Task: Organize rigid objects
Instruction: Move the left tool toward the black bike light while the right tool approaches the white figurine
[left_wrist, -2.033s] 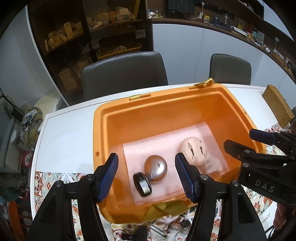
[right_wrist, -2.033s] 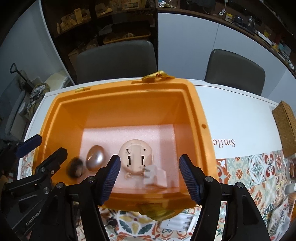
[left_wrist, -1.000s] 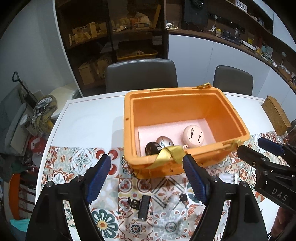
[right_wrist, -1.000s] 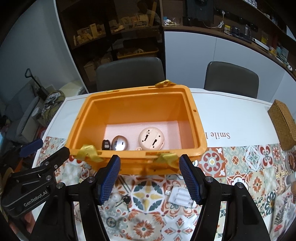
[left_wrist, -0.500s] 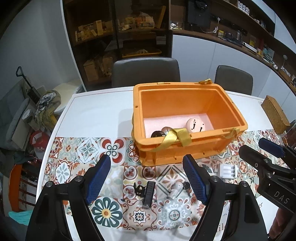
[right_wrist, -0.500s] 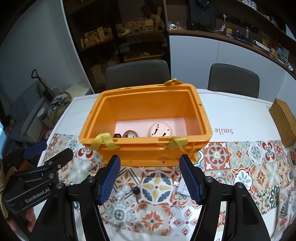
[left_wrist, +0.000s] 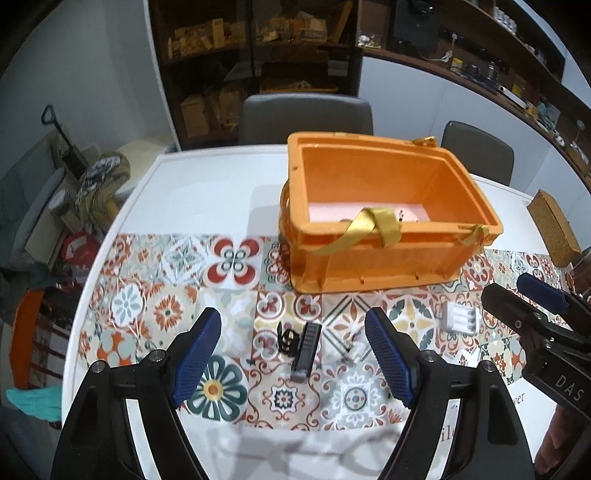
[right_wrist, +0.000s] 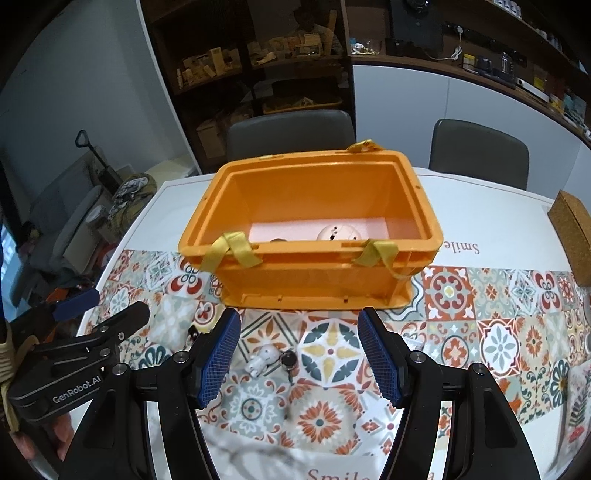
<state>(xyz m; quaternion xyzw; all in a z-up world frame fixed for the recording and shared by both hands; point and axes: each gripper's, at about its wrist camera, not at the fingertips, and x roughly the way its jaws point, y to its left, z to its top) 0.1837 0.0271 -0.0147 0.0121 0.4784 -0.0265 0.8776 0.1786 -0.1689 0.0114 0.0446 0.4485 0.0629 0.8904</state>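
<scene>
Both grippers were empty with jaws apart: left gripper (left_wrist: 293, 360), right gripper (right_wrist: 299, 356). The orange rectangular plastic crate (right_wrist: 314, 280) stood ahead of both. A black oblong device (left_wrist: 304, 349) lay between the left fingers; a small white figurine (right_wrist: 263, 359) lay between the right.

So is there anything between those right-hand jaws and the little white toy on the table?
Nothing visible. The right gripper is open and empty, and the white toy lies on the tiled mat between its jaws, a dark key fob beside it. The orange crate stands behind them, open at the top.
</scene>
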